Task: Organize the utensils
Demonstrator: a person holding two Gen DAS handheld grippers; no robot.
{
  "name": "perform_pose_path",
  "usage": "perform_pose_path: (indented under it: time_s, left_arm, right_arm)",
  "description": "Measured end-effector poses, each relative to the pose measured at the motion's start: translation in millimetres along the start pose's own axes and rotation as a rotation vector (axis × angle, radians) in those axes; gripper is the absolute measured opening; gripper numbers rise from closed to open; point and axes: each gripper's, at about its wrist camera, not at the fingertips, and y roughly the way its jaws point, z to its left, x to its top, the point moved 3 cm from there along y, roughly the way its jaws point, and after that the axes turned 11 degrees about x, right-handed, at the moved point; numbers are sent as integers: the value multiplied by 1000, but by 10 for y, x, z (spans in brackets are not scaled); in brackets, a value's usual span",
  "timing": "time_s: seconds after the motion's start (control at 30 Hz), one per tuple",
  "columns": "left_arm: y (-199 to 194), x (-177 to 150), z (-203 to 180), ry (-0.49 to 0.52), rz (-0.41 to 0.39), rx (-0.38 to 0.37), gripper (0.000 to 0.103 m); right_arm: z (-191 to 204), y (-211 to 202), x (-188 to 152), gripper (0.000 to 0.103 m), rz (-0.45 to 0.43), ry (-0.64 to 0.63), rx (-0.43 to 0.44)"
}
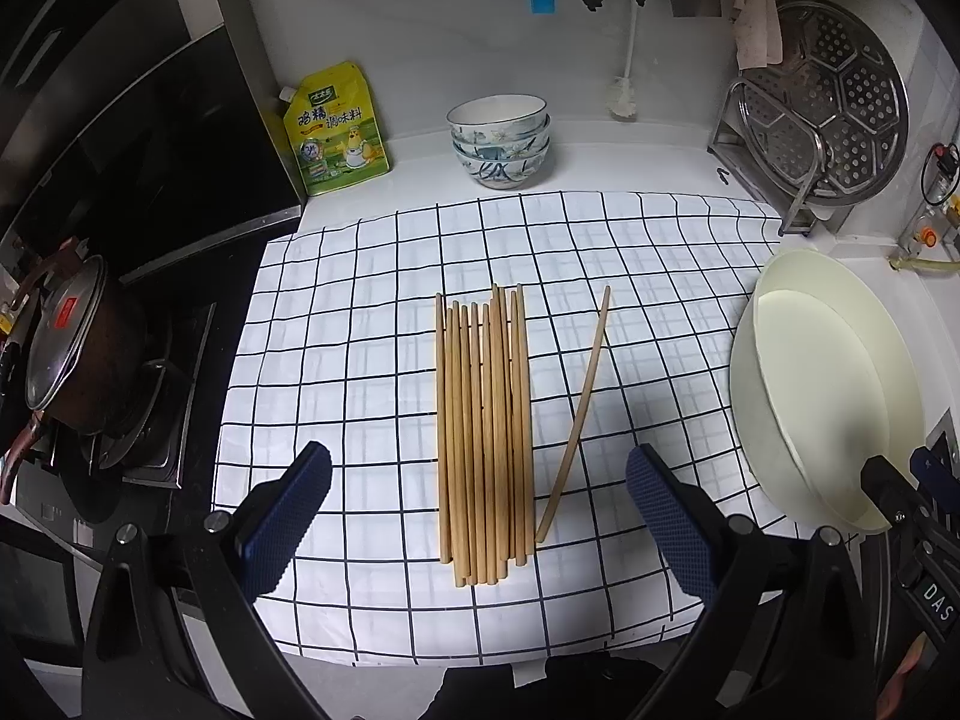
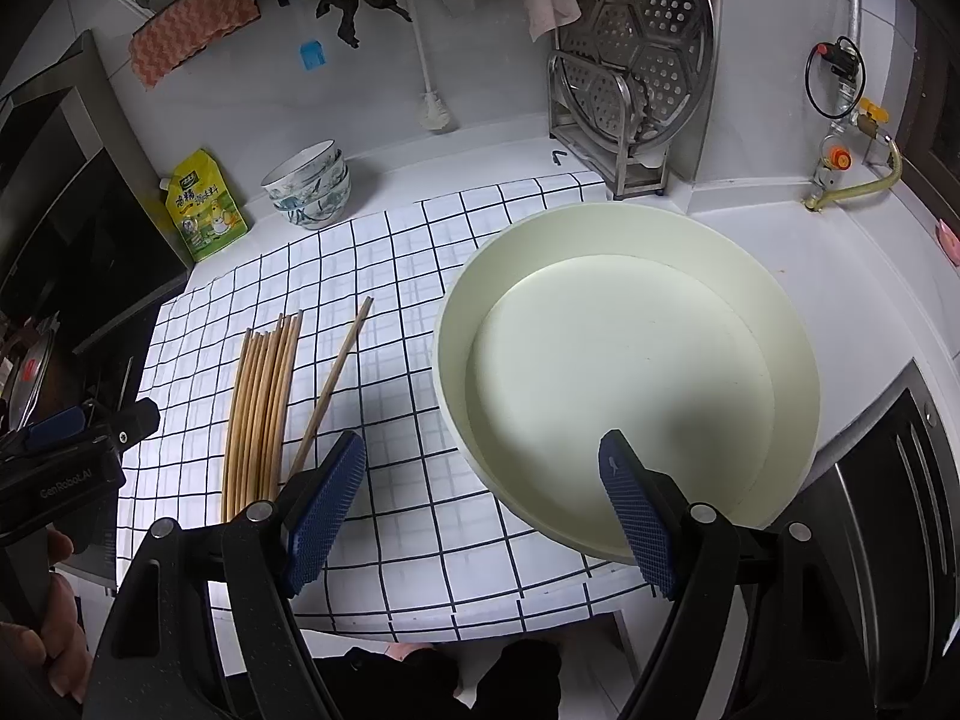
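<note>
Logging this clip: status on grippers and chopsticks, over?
Left gripper open, empty. Right gripper open, empty. Chopstick bundle on checked cloth, one stray chopstick beside it. Nothing in the way.

1. The left claw (image 1: 479, 483) has two black arms ending in dark blue pads with a fine diamond texture.
2. Round silver screws sit at the arm joints.
3. The right claw (image 2: 483, 468) is built alike: black arms, blue textured pads, silver screws; one pad bears a small fish-like mark.
4. Seen from the right wrist, the left unit's black body reads "GenRobot.AI"; the right unit shows "DAS".
</note>
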Motion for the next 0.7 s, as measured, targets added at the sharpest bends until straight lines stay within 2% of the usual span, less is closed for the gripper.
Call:
perform_pose_path:
  time_s: [0.7]
  left_arm:
    - [203,-7,317,-25,23,10,97]
  right_arm:
    - [305,179,26,77,10,-39,38]
